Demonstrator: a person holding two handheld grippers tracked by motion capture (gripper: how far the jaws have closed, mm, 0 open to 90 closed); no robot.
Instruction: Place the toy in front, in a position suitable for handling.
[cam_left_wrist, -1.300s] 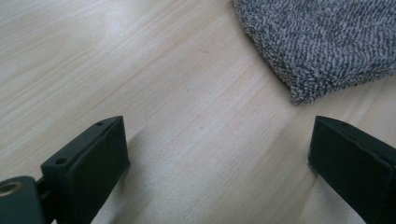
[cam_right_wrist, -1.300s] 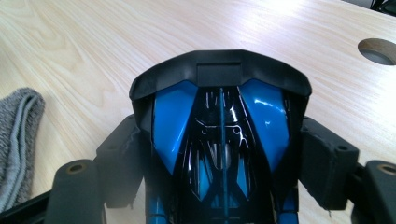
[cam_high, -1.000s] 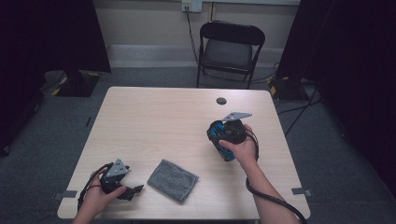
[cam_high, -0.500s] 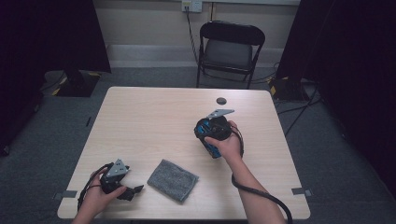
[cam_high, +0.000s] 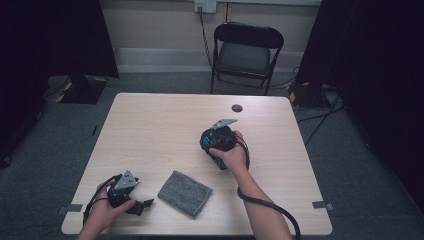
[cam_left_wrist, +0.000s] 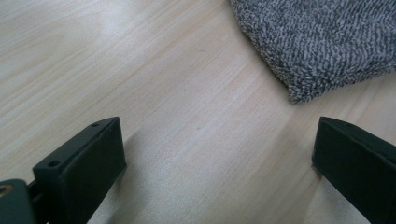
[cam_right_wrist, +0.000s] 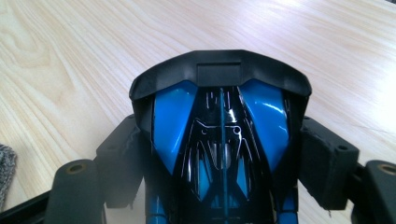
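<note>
- Pale wood table (cam_high: 165, 130) stands before a black folding chair (cam_high: 246, 50) at the far wall.
- Right gripper (cam_right_wrist: 219, 154), above the table's middle, is clenched on a blue and black toy car (cam_right_wrist: 219, 121); the car sits squarely between the two black jaws, its body pressed by both, its black end jutting past the tips.
- Left gripper (cam_left_wrist: 215, 163) rests at the near left corner, jaws wide apart on bare wood.
- Grey cloth (cam_high: 185, 192) lies just beside it, apart from the car.

Toy car (cam_right_wrist: 219, 135) glossy blue and black; cloth (cam_high: 185, 192) speckled grey; table (cam_high: 160, 125) pale woodgrain
</note>
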